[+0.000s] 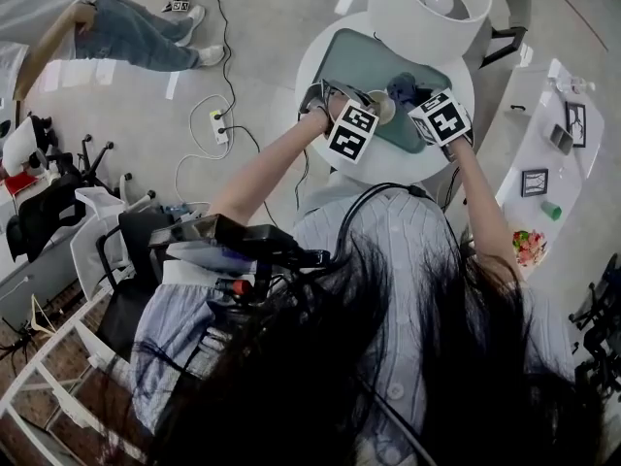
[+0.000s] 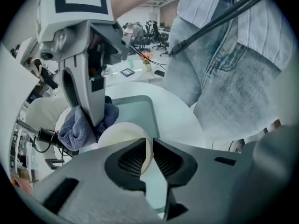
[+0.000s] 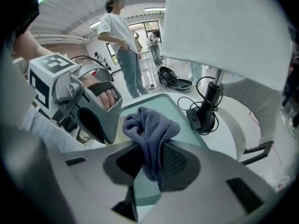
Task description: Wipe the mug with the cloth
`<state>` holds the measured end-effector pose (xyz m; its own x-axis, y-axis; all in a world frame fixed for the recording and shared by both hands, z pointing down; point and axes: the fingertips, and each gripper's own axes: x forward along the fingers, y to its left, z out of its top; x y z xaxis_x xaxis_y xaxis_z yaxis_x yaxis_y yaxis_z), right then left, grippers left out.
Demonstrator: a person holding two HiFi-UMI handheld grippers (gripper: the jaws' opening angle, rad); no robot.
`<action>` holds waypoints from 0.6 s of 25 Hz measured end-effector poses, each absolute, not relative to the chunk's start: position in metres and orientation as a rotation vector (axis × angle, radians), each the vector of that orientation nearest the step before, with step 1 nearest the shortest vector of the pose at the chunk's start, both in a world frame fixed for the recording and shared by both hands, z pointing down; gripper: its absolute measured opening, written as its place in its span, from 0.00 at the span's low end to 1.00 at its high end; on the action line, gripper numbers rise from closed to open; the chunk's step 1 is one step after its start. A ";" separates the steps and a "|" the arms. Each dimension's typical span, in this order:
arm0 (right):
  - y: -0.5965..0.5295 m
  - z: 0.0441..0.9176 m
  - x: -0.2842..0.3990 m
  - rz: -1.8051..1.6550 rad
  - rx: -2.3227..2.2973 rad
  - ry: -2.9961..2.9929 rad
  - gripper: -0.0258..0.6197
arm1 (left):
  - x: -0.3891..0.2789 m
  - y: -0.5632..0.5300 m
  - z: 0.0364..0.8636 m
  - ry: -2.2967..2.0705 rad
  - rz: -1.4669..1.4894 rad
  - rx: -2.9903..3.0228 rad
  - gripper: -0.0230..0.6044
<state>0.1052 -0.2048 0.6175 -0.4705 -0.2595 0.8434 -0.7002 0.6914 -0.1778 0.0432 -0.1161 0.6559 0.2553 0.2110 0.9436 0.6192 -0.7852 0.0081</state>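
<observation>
A cream mug (image 2: pixel 122 136) is tipped on its side above the teal mat (image 2: pixel 135 108). My left gripper (image 2: pixel 150 143) is shut on the mug's rim, one pad inside and one outside. My right gripper (image 3: pixel 152 149) is shut on a dark blue cloth (image 3: pixel 150 127), which bunches up above the jaws. In the left gripper view the cloth (image 2: pixel 77 127) presses against the far side of the mug. From the head view, both grippers, left (image 1: pixel 364 107) and right (image 1: pixel 419 107), meet over the mat with the mug (image 1: pixel 383 108) and cloth (image 1: pixel 406 90) between them.
The round white table (image 1: pixel 320 56) carries a lamp with a big white shade (image 1: pixel 427 8); its stand and cable (image 3: pixel 205 106) are just right of the mat. A white side shelf (image 1: pixel 543 163) holds small frames. A person (image 3: pixel 121 36) stands beyond the table.
</observation>
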 end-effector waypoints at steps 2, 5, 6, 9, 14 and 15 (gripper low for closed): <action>-0.205 0.617 0.108 0.686 0.769 -2.055 0.18 | 0.049 -0.118 0.652 -0.693 -1.541 -2.267 0.11; -0.203 0.613 0.114 0.732 0.827 -2.075 0.18 | 0.057 -0.123 0.640 -0.547 -1.526 -2.463 0.11; -0.202 0.611 0.117 0.748 0.853 -2.079 0.18 | 0.059 -0.125 0.634 -0.486 -1.511 -2.528 0.11; -0.198 0.601 0.122 0.803 0.946 -2.091 0.18 | 0.061 -0.131 0.613 -0.264 -1.441 -2.722 0.10; -0.187 0.585 0.125 0.908 1.092 -2.127 0.18 | 0.058 -0.147 0.580 0.113 -1.274 -2.958 0.10; -0.183 0.578 0.119 0.921 1.122 -2.132 0.18 | 0.050 -0.148 0.572 0.181 -1.246 -2.984 0.10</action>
